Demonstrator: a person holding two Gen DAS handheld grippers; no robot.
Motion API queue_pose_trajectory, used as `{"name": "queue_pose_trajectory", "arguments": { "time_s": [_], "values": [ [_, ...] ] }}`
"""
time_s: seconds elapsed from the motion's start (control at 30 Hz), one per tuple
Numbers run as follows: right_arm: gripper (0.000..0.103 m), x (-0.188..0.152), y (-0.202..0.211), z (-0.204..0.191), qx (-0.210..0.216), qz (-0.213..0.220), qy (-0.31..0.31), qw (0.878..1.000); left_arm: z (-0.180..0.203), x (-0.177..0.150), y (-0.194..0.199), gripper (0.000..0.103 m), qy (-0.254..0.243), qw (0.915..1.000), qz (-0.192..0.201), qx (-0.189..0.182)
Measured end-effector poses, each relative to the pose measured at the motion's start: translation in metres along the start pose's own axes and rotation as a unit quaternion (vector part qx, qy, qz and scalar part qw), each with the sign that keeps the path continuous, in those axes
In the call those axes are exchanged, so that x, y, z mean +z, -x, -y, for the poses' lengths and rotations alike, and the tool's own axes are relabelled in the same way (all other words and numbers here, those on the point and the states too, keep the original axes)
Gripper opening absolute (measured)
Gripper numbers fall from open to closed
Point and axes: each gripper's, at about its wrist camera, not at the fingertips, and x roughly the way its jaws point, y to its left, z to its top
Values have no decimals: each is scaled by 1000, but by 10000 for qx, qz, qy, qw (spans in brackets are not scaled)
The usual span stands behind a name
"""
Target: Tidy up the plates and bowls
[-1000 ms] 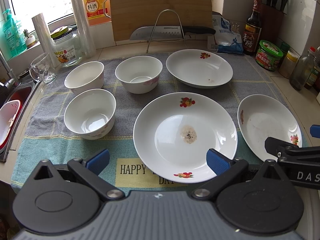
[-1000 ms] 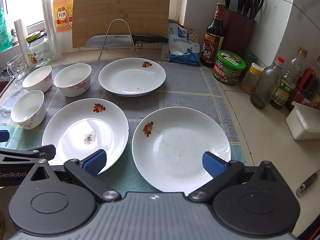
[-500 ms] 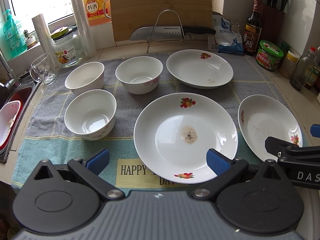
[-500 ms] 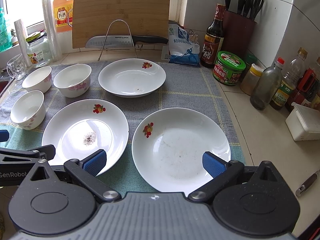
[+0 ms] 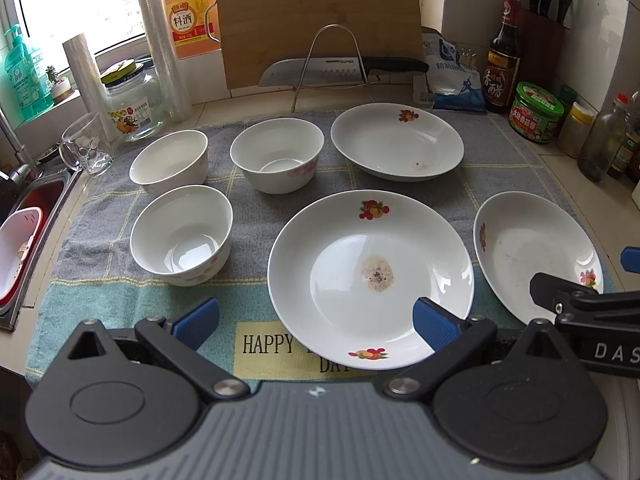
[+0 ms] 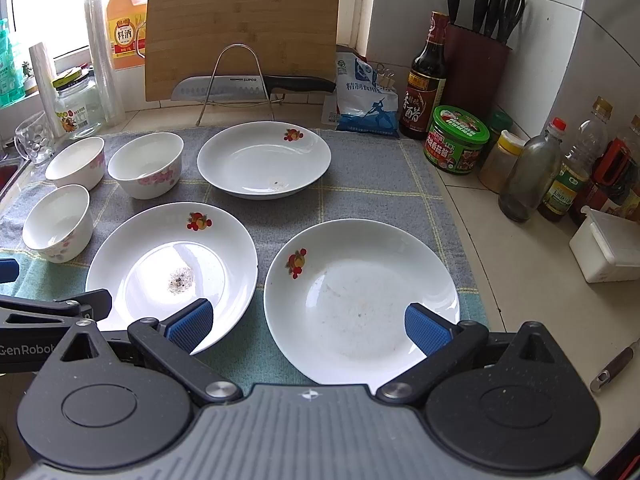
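A: Risk: glazed plates (image 5: 370,276) look slick; a shallow rim pinch could slip, chipping the neighbouring plate (image 6: 360,300) at three o'clock.

B: Both the left gripper (image 5: 316,320) and right gripper (image 6: 310,326) hover spread wide, holding nothing. Three round, smooth bowls (image 5: 182,234) sit at ten o'clock on the woven towel (image 5: 256,208).

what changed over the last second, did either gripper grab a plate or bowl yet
Nothing visibly changed. The left gripper and right gripper are both open and empty, as before, and the plates and bowls lie where they were on the towel.
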Motion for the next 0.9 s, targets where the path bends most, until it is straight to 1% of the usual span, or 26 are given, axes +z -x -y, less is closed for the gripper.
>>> {"name": "queue_pose_trajectory", "arguments": {
  "time_s": [0.33, 0.47, 0.67, 0.8, 0.9],
  "values": [
    [103, 1, 3, -3, 4, 77, -42, 10000, -3, 0, 2, 102, -60, 9999, 114, -35],
    [103, 1, 7, -5, -1, 159, -95, 9998, -7, 3, 5, 102, -136, 9995, 281, -106],
    [103, 0, 15, -13, -28, 368, -170, 9992, -18, 6, 7, 102, -206, 9982, 433, -361],
    [103, -1, 21, -20, -13, 543, -224, 9983, -25, 7, 9, 102, -407, 9964, 581, -464],
    [103, -4, 27, -26, -42, 681, -239, 9974, -36, 6, 13, 102, -468, 9944, 700, -632]
  ]
}}
